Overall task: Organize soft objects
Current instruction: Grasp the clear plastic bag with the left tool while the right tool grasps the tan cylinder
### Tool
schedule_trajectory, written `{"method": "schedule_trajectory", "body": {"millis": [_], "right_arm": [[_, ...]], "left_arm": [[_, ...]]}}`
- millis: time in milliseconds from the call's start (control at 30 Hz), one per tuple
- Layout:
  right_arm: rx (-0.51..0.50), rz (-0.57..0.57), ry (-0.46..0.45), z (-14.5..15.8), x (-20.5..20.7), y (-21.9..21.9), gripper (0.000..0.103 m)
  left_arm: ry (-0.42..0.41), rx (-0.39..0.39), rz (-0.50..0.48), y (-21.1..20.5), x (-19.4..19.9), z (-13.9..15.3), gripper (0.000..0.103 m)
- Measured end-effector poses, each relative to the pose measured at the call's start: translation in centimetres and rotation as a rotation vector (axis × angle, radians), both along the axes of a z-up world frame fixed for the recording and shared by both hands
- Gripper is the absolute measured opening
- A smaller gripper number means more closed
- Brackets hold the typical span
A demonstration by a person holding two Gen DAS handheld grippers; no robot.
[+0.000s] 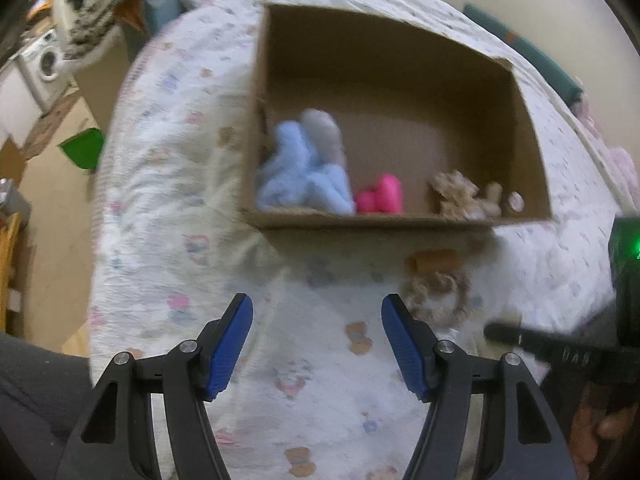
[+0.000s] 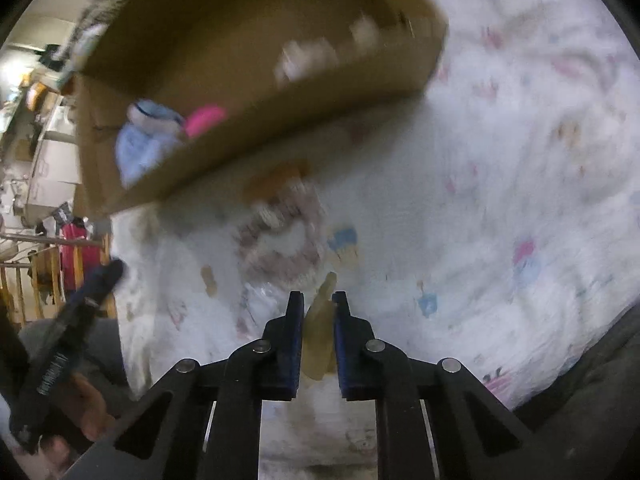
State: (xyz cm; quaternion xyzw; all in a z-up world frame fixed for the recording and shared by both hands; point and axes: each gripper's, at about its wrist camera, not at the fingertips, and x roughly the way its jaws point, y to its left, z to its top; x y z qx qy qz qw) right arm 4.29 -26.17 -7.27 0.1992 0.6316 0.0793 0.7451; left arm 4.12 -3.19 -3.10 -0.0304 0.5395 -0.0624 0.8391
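Quilted bedspread [image 1: 172, 208] w/ pastel prints is covering a bed, a cardboard box [image 1: 400, 222] sitting open on it at 12 o'clock in the left wrist view. Inside, along the box's near wall, are lying a light-blue plush [image 1: 304, 176], a pink soft toy [image 1: 382, 196] & a tan plush [image 1: 460, 196]. Outside the box, at 1 o'clock from the left gripper [image 1: 316, 344], a beige ring-shaped soft thing [image 1: 436, 292] is resting on the bed. Left fingers are standing wide, holding nothing. Right gripper [image 2: 318, 344] is pinching narrow on a tan soft piece [image 2: 318, 336], which is poking up between the fingers; both views are blurry, so what it is I can't tell. Risk, as I judge it: the grip is looking thin & near the fingertips, so the piece may be slipping out on the way to the box.
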Motion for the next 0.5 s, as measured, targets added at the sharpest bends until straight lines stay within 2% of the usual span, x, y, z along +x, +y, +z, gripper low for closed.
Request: {"method": "schedule_trajectory", "body": {"millis": [167, 400, 500], "right_arm": [[0.006, -0.057, -0.112, 2.1, 0.1, -1.2, 0.013], [0.049, -0.151, -0.155, 2.8, 0.3, -3.3, 0.013], [0.068, -0.167, -0.154, 2.7, 0.4, -3.8, 0.013]], "left_arm": [[0.08, -0.061, -0.143, -2.9, -0.8, -1.6, 0.066], [0.139, -0.036, -0.312, -8.1, -2.1, -3.7, 0.066], [0.157, -0.013, -0.337, -9.5, -2.1, -4.7, 0.066]]}}
